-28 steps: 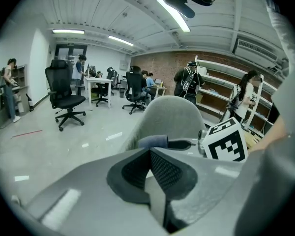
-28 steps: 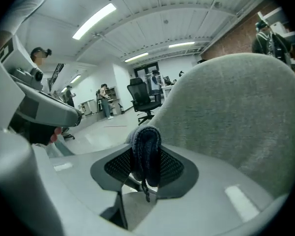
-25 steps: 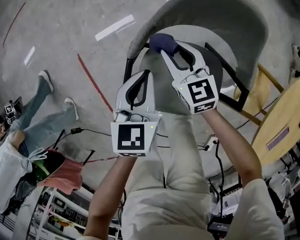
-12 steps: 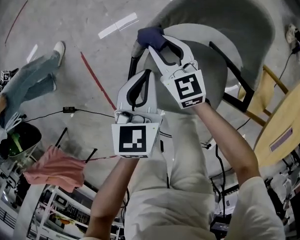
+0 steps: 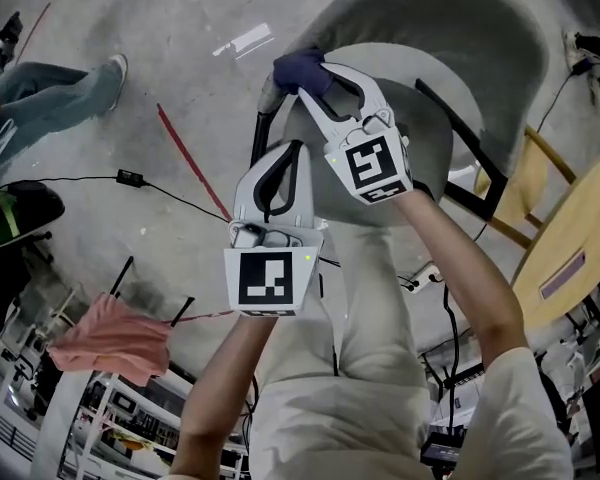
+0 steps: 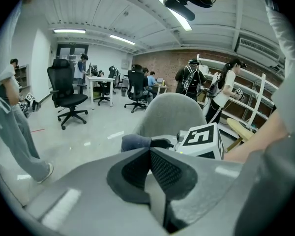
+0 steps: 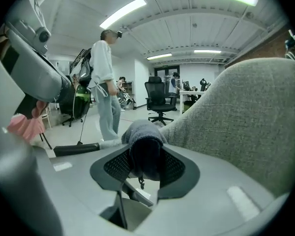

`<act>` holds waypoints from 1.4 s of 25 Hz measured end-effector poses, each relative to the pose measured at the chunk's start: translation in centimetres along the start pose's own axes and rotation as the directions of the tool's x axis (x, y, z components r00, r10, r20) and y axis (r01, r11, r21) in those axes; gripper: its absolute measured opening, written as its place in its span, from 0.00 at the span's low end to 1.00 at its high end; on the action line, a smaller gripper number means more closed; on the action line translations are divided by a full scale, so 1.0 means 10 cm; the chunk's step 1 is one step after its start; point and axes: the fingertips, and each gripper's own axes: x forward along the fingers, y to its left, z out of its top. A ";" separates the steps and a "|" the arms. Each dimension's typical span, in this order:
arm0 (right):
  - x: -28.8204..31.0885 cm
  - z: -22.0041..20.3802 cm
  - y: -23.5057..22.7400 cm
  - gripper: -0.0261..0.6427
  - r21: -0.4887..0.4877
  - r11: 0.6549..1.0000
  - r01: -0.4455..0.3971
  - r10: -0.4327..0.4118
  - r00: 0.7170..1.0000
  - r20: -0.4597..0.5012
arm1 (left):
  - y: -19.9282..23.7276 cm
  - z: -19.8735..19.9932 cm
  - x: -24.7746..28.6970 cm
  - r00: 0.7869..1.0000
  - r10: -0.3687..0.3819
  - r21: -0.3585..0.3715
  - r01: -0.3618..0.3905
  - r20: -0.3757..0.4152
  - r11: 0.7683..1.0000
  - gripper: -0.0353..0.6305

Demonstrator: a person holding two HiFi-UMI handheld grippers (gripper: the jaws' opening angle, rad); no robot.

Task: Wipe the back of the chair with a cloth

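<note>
Head view: right claw (image 5: 314,76) pinches cloth (image 5: 292,66) at chair's (image 5: 460,28) ten o'clock edge; it may slip off. Left claw (image 5: 294,148) closed, empty.

The cloth (image 5: 298,68) is dark blue and the chair (image 5: 460,23) speckled grey.

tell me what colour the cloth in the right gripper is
Dark navy blue; the cloth shows best in the head view.
</note>
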 end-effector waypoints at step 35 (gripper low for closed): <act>-0.36 -0.27 -1.04 0.26 0.141 0.947 0.290 -0.282 0.957 -0.070 | -0.29 0.04 0.18 0.999 -0.050 0.021 0.051 -0.013 0.998 0.05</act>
